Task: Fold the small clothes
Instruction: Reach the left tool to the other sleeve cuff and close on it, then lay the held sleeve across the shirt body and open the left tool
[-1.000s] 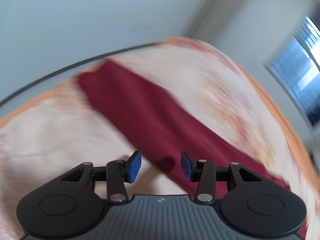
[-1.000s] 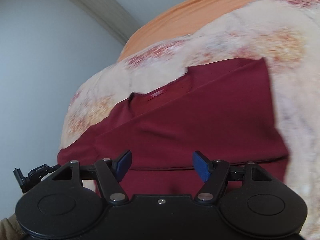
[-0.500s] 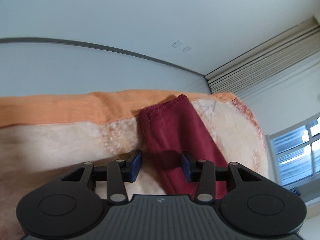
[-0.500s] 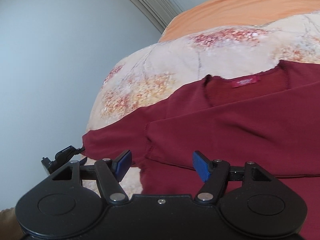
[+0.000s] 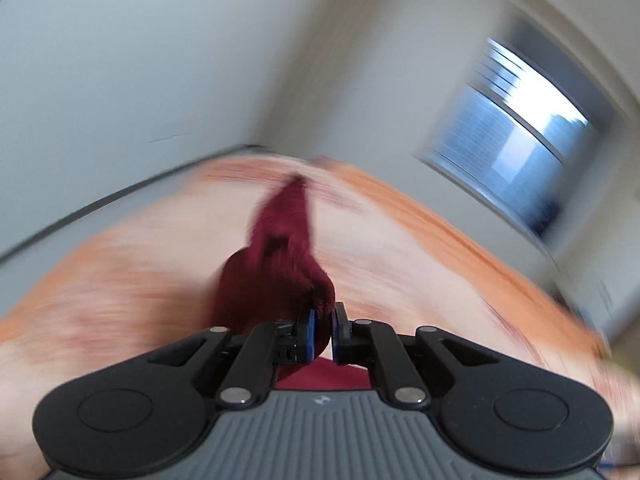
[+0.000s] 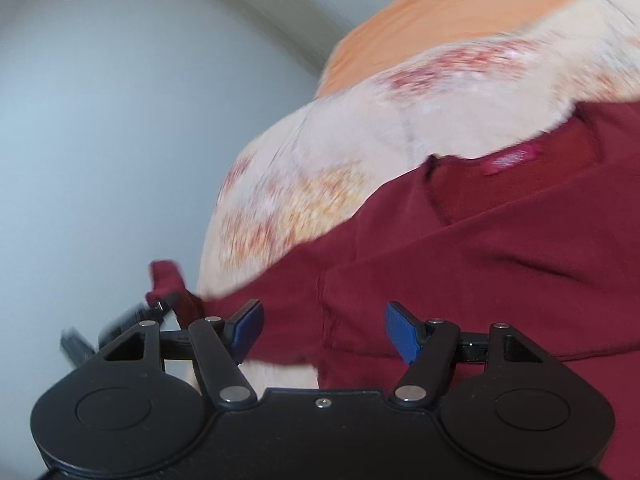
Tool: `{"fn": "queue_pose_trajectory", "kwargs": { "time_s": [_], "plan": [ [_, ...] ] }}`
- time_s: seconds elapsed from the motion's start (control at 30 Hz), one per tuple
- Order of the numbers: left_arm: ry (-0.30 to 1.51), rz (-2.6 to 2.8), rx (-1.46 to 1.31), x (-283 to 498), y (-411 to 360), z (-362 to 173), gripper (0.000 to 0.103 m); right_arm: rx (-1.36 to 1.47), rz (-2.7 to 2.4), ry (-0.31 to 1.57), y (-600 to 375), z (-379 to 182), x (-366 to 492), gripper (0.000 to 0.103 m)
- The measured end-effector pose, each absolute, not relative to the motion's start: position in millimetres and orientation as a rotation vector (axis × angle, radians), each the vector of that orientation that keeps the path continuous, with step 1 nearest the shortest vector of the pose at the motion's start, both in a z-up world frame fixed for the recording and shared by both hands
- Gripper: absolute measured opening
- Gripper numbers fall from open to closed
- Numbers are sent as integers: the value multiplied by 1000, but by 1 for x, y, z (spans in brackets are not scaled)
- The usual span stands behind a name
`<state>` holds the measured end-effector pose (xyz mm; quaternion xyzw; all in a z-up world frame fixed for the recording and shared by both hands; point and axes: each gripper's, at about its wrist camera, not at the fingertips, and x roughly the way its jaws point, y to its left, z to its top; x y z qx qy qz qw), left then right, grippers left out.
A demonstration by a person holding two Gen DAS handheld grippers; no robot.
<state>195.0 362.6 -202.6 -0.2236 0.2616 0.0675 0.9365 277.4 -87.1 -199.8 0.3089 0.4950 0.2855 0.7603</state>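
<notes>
A dark red shirt lies partly folded on a cream flowered blanket, its neck label facing up. My left gripper is shut on the shirt's sleeve, which bunches up and stretches away from the jaws. That same gripper shows at the lower left of the right wrist view, holding the sleeve end. My right gripper is open and empty, hovering just over the shirt's left side near the sleeve seam.
The blanket lies over an orange sheet on a bed. Pale walls surround the bed, with a window to the right in the left wrist view. Both views are blurred by motion.
My left gripper has closed on the sleeve and lifted it; half a second ago it was open over it. The right gripper stayed open and shifted slightly over the shirt.
</notes>
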Motion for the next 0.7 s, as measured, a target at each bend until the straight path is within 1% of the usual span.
{"fn": "queue_pose_trajectory", "kwargs": {
  "time_s": [0.1,0.2,0.3,0.5,0.63,0.7],
  "plan": [
    [595,-30,-191,228,265,-206,8,828,533,1081,-118,-214,289,76],
    [646,-110,45,242,184,-231,8,917,478,1127,-139,-233,299,76],
    [646,-151,244,228,129,-250,8,978,503,1181,-142,-249,307,76],
    [583,-206,520,191,81,-259,8,1078,528,1289,-124,-279,323,76],
    [572,-251,573,179,74,-263,8,1115,522,1341,-113,-292,332,76],
    [573,-260,574,175,75,-263,8,1154,534,1358,-110,-298,334,73]
  ]
}}
